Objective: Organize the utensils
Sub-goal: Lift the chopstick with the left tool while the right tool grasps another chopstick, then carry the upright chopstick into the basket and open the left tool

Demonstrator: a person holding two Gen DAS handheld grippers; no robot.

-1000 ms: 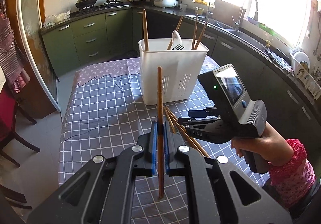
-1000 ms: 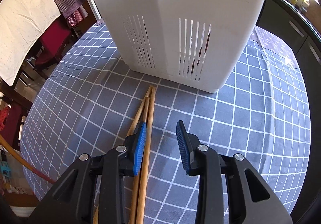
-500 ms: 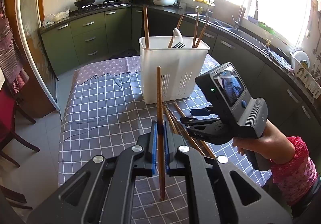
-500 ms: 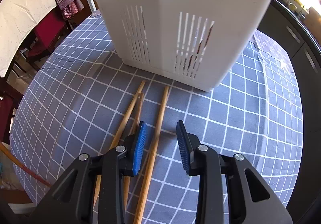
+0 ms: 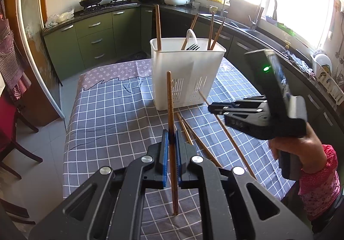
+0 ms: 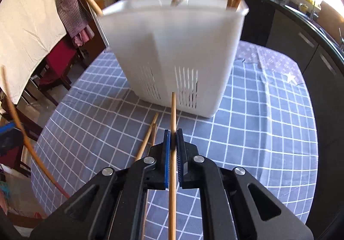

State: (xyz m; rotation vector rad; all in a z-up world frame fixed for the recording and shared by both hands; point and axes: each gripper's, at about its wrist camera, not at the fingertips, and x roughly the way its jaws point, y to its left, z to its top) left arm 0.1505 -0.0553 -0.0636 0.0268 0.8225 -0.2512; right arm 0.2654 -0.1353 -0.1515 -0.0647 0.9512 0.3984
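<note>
A white slotted utensil holder (image 5: 187,72) stands on the checked tablecloth (image 5: 111,115) and holds several chopsticks, a white spoon and a fork. My left gripper (image 5: 171,139) is shut on a dark brown chopstick (image 5: 170,106), held upright in front of the holder. My right gripper (image 6: 173,139) is shut on a light wooden chopstick (image 6: 173,115), lifted off the cloth and pointing at the holder (image 6: 172,46). The right gripper also shows in the left wrist view (image 5: 215,108). Two loose chopsticks (image 6: 147,139) lie on the cloth to its left.
Green kitchen cabinets and a counter with a stove, a rice cooker and a sink run along the back and right. Red chairs (image 6: 58,63) stand at the left of the table. The table edge is close at the left and front.
My right gripper has closed on one light chopstick and lifted it off the cloth, tilting up toward the holder. My left gripper has kept its chopstick and drawn back a little.
</note>
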